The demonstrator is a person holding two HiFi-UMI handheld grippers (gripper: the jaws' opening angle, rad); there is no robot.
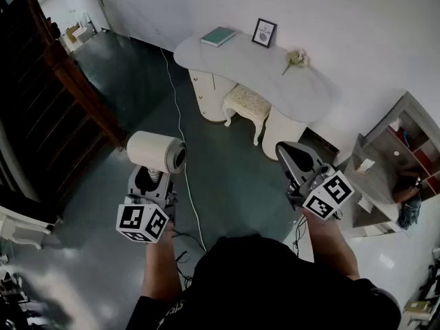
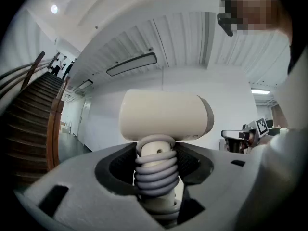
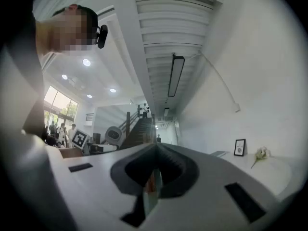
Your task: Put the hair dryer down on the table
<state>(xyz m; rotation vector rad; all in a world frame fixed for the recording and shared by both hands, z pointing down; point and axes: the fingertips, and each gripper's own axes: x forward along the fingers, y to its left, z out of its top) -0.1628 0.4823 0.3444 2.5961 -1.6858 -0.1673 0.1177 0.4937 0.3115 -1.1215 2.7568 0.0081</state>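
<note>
— Your left claw (image 2: 155, 163): what has it got?
— It stands wide yet clamped. Both jaws press on the hair dryer (image 2: 166, 115) at its handle, where the grey cord (image 2: 155, 173) is coiled round it. You hold the hair dryer upright, cream barrel on top, its dark open end turned toward your right side.
— Where is it against the worktop?
— Well short of it. The hair dryer hangs in the air over the dark floor (image 1: 227, 163), just ahead of your body. The white worktop (image 1: 254, 67) lies well beyond, carrying a book (image 1: 218, 36), a frame (image 1: 264, 32) and a flower (image 1: 296, 58), with a stool (image 1: 246, 103) tucked under its edge.
— And your right claw (image 3: 155, 160)?
— Closed, jaw against jaw, with nothing between them. You hold it up level with the left claw, well apart from the hair dryer.
</note>
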